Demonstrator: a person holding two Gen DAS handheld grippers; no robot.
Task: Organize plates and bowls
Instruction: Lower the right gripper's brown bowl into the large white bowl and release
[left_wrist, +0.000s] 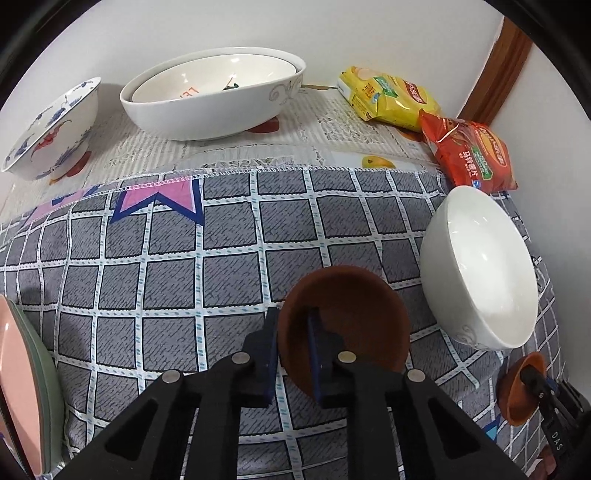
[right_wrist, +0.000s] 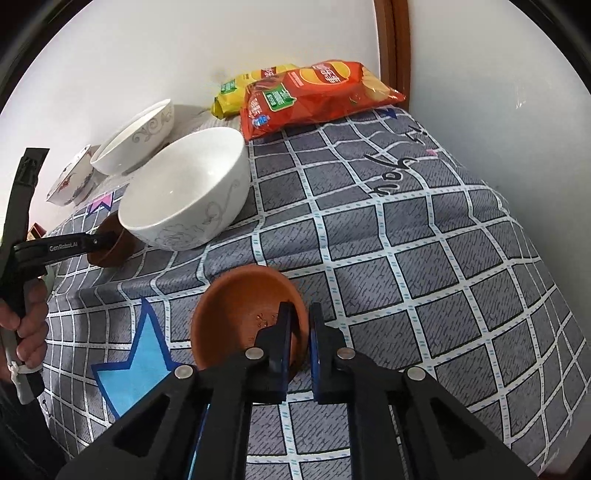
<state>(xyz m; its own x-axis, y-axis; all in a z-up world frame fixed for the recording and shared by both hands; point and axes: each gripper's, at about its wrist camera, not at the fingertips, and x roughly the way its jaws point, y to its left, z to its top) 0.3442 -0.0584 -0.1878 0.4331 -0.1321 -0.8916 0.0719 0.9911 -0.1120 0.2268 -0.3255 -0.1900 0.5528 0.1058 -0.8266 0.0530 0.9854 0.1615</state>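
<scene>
Both grippers pinch brown saucers by the rim, likely for stacking: left gripper (left_wrist: 291, 354) clamps the left saucer (left_wrist: 354, 317) beside the white bowl (left_wrist: 480, 269), right gripper (right_wrist: 299, 347) clamps the near saucer (right_wrist: 243, 306).

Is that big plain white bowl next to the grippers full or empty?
Empty. The white bowl shows only bare glossy inside in both views, standing upright on the checked cloth.
</scene>
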